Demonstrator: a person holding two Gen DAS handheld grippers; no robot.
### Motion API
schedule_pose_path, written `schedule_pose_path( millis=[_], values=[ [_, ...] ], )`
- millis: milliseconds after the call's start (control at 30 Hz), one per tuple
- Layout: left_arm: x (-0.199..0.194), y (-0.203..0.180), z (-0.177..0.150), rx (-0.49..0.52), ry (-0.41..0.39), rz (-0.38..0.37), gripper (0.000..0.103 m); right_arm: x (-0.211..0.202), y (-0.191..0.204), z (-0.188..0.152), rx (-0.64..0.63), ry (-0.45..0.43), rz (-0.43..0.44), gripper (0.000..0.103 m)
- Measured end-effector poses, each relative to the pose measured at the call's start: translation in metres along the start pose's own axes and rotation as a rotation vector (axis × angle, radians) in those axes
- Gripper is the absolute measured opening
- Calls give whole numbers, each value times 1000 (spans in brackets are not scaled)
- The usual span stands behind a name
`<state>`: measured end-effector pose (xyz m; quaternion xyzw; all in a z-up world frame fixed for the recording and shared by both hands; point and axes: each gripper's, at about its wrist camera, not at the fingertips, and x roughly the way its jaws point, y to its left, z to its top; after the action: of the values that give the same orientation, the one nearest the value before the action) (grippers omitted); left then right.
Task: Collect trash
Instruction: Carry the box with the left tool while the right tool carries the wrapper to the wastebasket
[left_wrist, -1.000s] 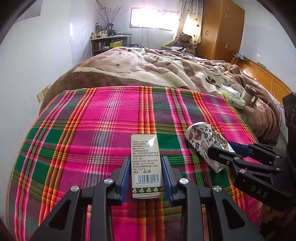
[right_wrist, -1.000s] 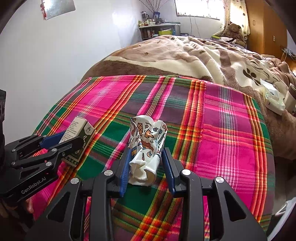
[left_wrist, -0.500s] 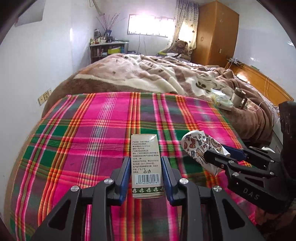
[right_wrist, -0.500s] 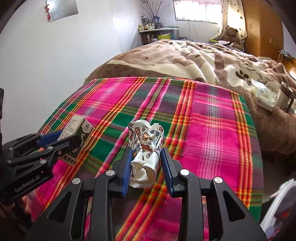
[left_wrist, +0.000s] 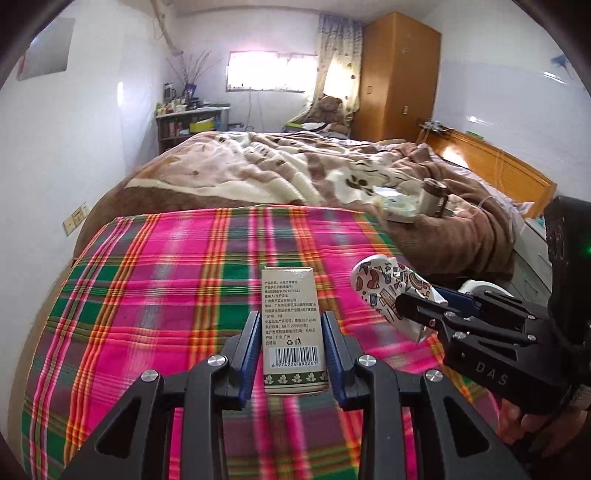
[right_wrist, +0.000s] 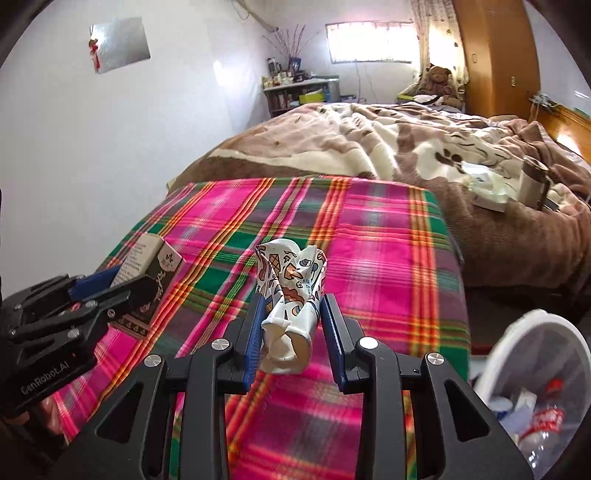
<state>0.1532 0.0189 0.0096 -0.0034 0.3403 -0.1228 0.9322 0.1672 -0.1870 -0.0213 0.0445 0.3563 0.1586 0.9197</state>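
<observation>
**A:** Your left hand-held gripper (left_wrist: 291, 352) is clamped on the small carton (left_wrist: 293, 330), barcode side up, one blue pad against each long side. It hangs in the air above the pink and green plaid blanket (left_wrist: 147, 295).

**B:** And my right?

**A:** Your right hand-held gripper (right_wrist: 291, 332) is clenched on the crumpled paper cup (right_wrist: 290, 299), the printed one with cartoon patterns. Its squashed body sits between the pads and its torn rim sticks out past the fingertips. It too is clear of the plaid blanket.

**B:** How do the two sit together?

**A:** Side by side, near each other but apart. From your left camera the cup shows to the right of the carton.

**B:** What lies around them?

**A:** A white wastebasket (right_wrist: 491, 354) stands on the floor at your lower right, beside the bed, with bottles and wrappers in it. Farther up the bed lies a brown and cream blanket (left_wrist: 295, 173), with a tissue pack (right_wrist: 487, 192) and a mug (right_wrist: 532, 181) resting on it.
</observation>
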Motion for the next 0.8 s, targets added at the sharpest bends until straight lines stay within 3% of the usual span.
schedule_pose_path(
  millis=[333,800],
  values=[
    [-30,-66,-3,62,-55,-91,33,-66,-35,-18,46,-95,-73,32],
    [-33,-159,-18,151,-48,-245,33,-130,-87,-46,155,-187,-240,32]
  ],
)
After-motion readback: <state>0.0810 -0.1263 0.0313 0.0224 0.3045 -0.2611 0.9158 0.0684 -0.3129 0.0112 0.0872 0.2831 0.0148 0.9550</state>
